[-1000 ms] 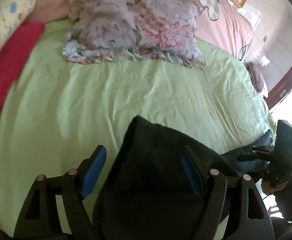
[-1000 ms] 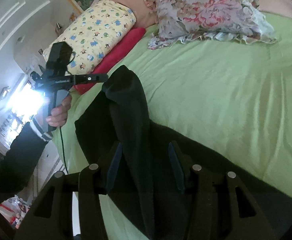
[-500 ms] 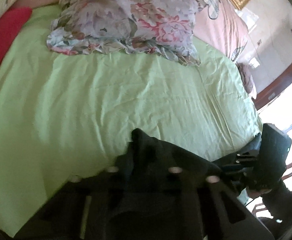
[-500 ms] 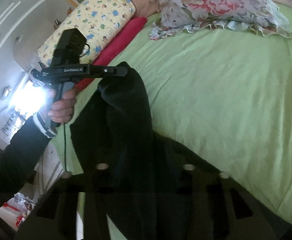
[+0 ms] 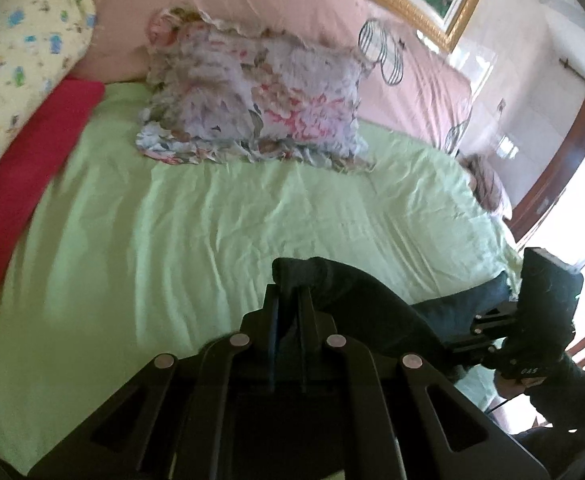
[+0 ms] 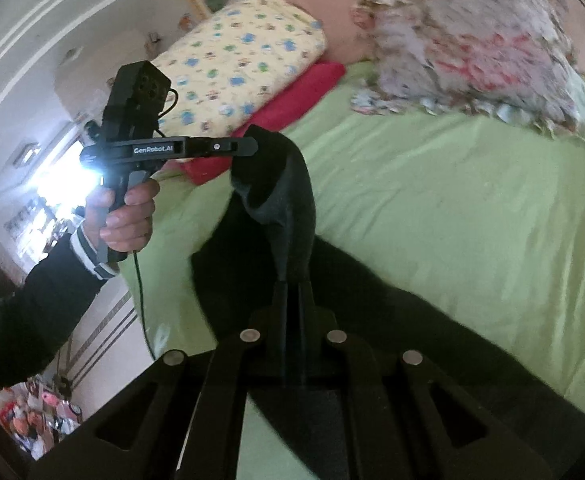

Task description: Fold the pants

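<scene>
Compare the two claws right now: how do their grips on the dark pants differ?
The left claw is clamped on a bunched end of the dark fabric pants, lifted clear above the light green bedsheet. The right claw pinches a taut ridge of cloth running up toward the left one, nearer where the rest drapes on the bed. Both are shut on the same garment.

daylight floods in from a window (image 6: 64,184), blown out to white glare beside the hand (image 6: 126,216). the green sheet (image 5: 180,240) is evenly bright. the floral pillow (image 6: 480,60) smears with motion blur; fisheye edges bend and darken.
</scene>
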